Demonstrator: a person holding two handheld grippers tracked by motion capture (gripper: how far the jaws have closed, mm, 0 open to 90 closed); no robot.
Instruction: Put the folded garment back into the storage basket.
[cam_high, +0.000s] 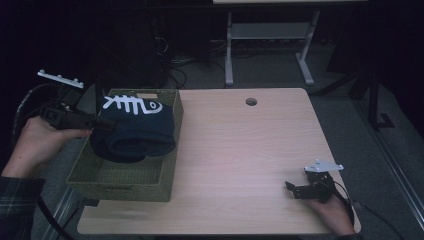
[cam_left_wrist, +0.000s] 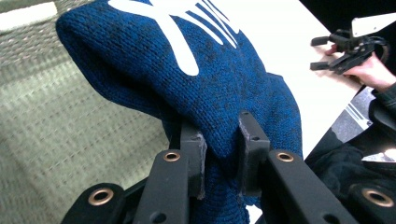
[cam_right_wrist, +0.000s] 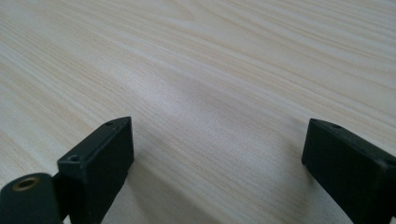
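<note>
A dark blue knitted garment (cam_high: 137, 131) with a white fish-bone pattern hangs over a woven olive basket (cam_high: 165, 172) at the table's left. My left gripper (cam_high: 107, 124) is shut on a fold of the blue knit (cam_left_wrist: 205, 84), its pads (cam_left_wrist: 250, 140) pinching the fabric. My right gripper (cam_high: 291, 187) rests near the table's front right corner, held by a hand. Its jaws stand wide open over bare wood (cam_right_wrist: 210, 93) with nothing between them. It also shows far off in the left gripper view, as the right gripper (cam_left_wrist: 322, 53).
The light wooden table (cam_high: 240, 150) has a round cable hole (cam_high: 251, 101) near its far edge. Behind it stand a white desk frame (cam_high: 270, 35) and tangled cables on the floor. The basket's woven floor (cam_left_wrist: 60, 140) lies under the garment.
</note>
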